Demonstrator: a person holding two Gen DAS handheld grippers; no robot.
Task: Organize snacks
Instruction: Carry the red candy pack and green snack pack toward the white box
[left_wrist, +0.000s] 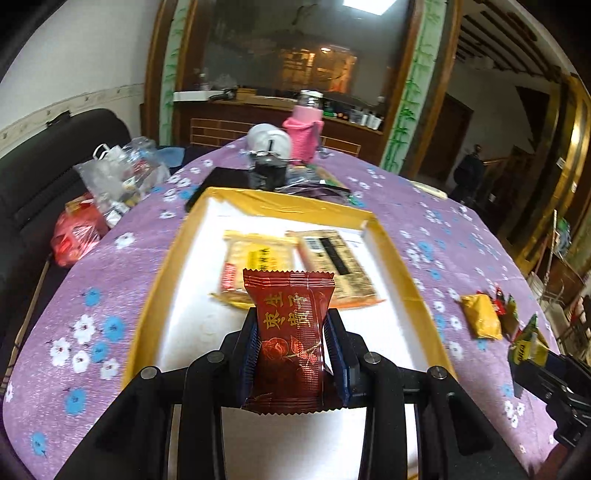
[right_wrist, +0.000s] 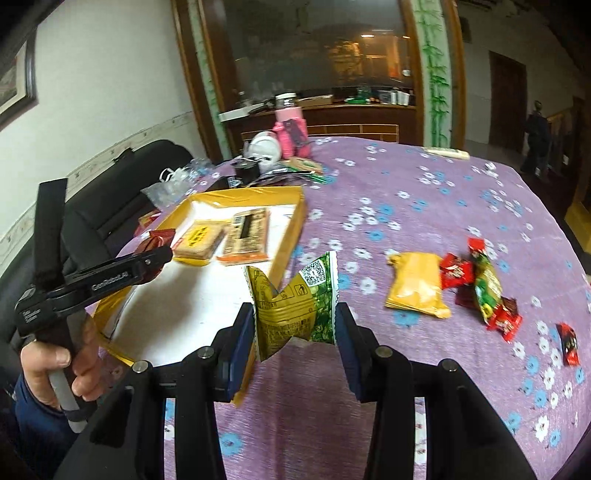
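Both fingers pairs holding: left gripper (left_wrist: 291, 347) red packet (left_wrist: 290, 343), right gripper (right_wrist: 295, 332) green packet (right_wrist: 295, 306); packet bottoms hidden.

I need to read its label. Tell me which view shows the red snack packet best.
The left wrist view: the red snack packet stands upright, front on, in the left tool. The right wrist view shows only a red sliver beyond that tool, label unreadable.

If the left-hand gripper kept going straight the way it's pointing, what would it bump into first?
Probably the white floor of the yellow-rimmed box, or the two snack packs just ahead; depth is unclear. The left gripper holds a red snack packet.
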